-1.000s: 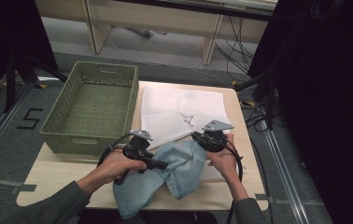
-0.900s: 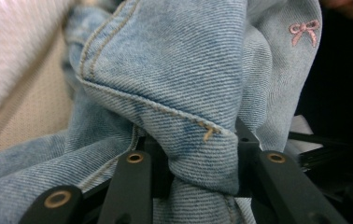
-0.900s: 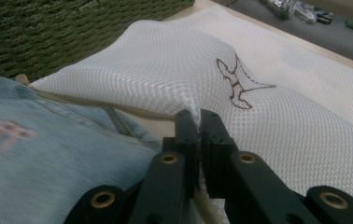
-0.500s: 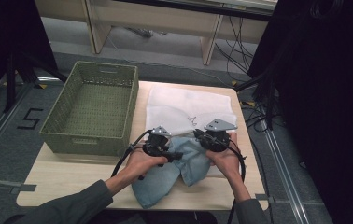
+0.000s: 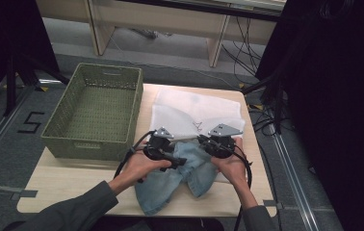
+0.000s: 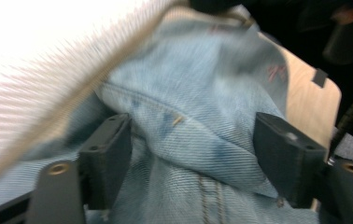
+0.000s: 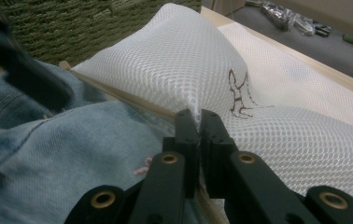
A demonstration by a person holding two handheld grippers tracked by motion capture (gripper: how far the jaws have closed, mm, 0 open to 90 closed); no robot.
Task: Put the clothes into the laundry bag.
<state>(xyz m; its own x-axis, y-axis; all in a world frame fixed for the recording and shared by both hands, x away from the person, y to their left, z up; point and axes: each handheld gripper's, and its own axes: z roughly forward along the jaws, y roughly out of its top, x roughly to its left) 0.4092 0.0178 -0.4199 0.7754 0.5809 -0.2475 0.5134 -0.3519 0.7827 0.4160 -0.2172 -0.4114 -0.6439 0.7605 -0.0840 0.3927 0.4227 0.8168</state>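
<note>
Two grippers: right gripper (image 7: 198,122) pinches white mesh bag (image 7: 188,60); left gripper (image 6: 193,158), just spread, straddles crumpled pale-blue jeans (image 6: 198,107).

overall light: dim room, even light from above on the table (image 5: 64,190); surroundings fall to near black at left and right.
glare: white mesh bag (image 6: 34,42) blown out to pure white in the left gripper view.
blur: left gripper view smeared by motion, the denim (image 6: 198,116) soft throughout.
focus: right gripper view sharp on the mesh weave, background and nearest parts soft.
shadows: soft, faint, under the green basket (image 5: 96,108).
high view: grainy, low detail.
</note>
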